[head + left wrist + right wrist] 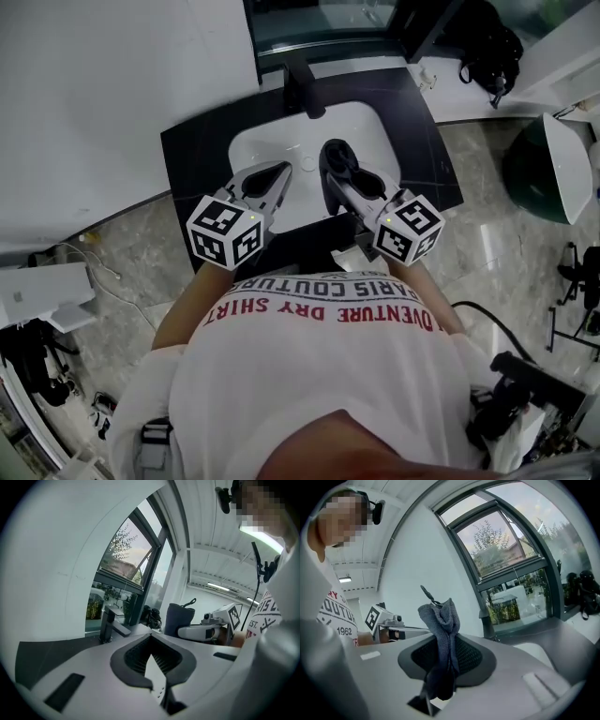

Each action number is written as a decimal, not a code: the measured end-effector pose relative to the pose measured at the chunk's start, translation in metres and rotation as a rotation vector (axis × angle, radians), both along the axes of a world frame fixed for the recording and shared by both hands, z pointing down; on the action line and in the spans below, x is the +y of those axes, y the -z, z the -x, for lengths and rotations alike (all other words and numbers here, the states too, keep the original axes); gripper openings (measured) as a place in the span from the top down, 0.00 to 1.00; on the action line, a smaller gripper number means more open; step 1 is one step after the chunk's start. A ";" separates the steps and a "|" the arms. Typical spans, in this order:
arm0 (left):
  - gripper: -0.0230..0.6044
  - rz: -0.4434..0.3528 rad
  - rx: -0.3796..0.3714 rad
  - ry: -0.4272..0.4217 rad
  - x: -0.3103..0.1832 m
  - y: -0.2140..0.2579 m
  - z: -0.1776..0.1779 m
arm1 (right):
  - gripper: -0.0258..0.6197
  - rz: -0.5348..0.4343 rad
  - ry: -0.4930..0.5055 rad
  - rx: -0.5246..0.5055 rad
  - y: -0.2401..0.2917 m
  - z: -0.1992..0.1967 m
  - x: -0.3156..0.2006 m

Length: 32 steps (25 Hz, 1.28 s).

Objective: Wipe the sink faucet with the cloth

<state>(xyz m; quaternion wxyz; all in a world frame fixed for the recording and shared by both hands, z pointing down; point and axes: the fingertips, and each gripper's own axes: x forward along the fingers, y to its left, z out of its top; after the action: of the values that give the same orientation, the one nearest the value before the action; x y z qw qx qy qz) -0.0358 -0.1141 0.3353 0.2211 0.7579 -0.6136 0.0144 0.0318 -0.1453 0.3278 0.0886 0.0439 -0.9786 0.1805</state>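
As we look steeply down from the head camera, we see a white wall [112,94] filling the far left and a pale marbled floor [487,244] to the right. Nearest us is the person's white T-shirt [319,384], with red and black lettering across it. Beyond the shirt lies a dark countertop [192,150], and a white sink [272,136] is set into its middle. A window [319,19] runs along behind the counter's far edge.

We hold both grippers side by side over the near edge of the sink, each pointing away from us toward the far edge. The left gripper [281,173] sits over the sink's near left part. In its own view we see its dark ribbed pads [136,656] brought together at the tips, with nothing between them. The right gripper [339,178] sits over the sink's near right part, and its jaws are clamped on the cloth [440,620]. Each gripper carries a white cube with black square markers at its near end, close to our shirt.

A black faucet [302,86] stands upright at the middle of the counter's far edge, its spout reaching over the sink. Both gripper views show it ahead and apart from the jaws.

Smallest is the cloth, a dark blue-grey towelling rag. It is bunched into upright folds, and its top pokes up past the jaw tips. From above we see it as a dark lump over the sink, well short of the faucet and not touching it.
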 end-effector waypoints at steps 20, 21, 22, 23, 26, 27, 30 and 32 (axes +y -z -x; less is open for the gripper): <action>0.96 0.085 0.017 0.124 -0.056 -0.026 0.062 | 0.84 -0.700 0.219 0.064 0.037 0.104 -0.110; 0.96 0.091 0.020 0.133 -0.057 -0.029 0.066 | 0.84 -0.762 0.225 0.074 0.039 0.115 -0.117; 0.96 0.098 0.025 0.142 -0.057 -0.032 0.071 | 0.84 -0.825 0.230 0.092 0.039 0.125 -0.123; 0.96 0.104 0.032 0.152 -0.057 -0.035 0.075 | 0.84 -0.889 0.237 0.116 0.037 0.137 -0.129; 0.96 0.115 0.049 0.185 -0.056 -0.043 0.089 | 0.84 -1.044 0.267 0.198 0.023 0.170 -0.147; 0.96 0.117 0.054 0.194 -0.056 -0.045 0.093 | 0.84 -1.074 0.281 0.221 0.018 0.181 -0.151; 0.96 0.121 0.068 0.213 -0.057 -0.052 0.103 | 0.84 -1.122 0.325 0.273 0.002 0.206 -0.160; 0.96 0.126 0.075 0.220 -0.057 -0.058 0.106 | 0.84 -1.140 0.352 0.299 -0.007 0.217 -0.164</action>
<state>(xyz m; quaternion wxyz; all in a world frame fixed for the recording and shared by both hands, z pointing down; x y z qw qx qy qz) -0.1419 -0.1711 0.3931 0.2913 0.6704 -0.6824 0.0005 -0.1855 -0.3095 0.3352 0.2157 -0.0531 -0.8906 -0.3967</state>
